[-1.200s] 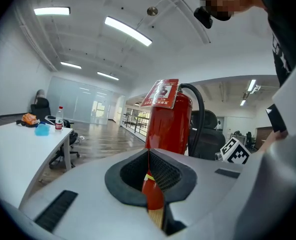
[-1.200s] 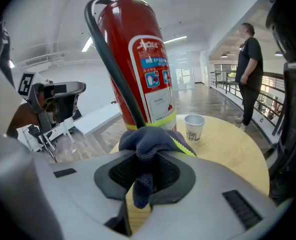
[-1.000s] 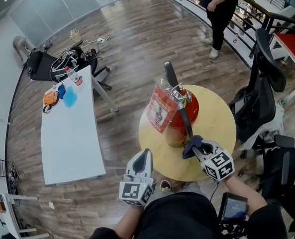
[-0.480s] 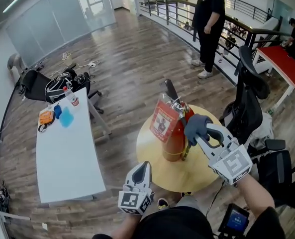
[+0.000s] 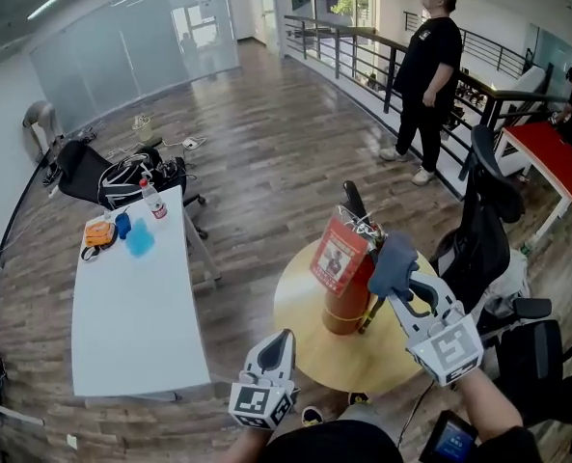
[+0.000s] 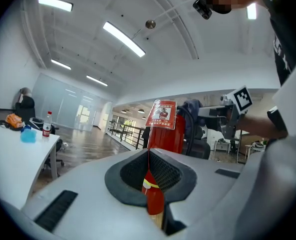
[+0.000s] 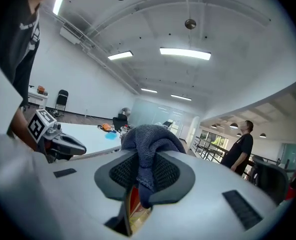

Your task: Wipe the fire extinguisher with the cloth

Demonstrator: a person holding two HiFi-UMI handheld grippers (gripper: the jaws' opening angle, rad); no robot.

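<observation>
A red fire extinguisher (image 5: 348, 287) with a black hose and a red-and-white tag (image 5: 337, 255) stands upright on a round wooden table (image 5: 310, 340). My right gripper (image 5: 399, 280) is shut on a grey-blue cloth (image 5: 390, 263), which is pressed against the extinguisher's upper right side. The cloth (image 7: 145, 146) bulges out of the shut jaws in the right gripper view. My left gripper (image 5: 275, 345) hangs low at the table's near edge, shut and empty. Through its jaw slit the extinguisher (image 6: 162, 131) shows straight ahead.
A long white table (image 5: 131, 307) at left carries a water bottle (image 5: 153, 201), a blue item and an orange item. Black office chairs (image 5: 483, 234) crowd the right side. A person in black (image 5: 430, 80) stands by the railing. Wood floor lies between.
My right gripper with the cloth rose from the extinguisher's lower hose to its upper right side. The head view tilted up. My left gripper stayed low.
</observation>
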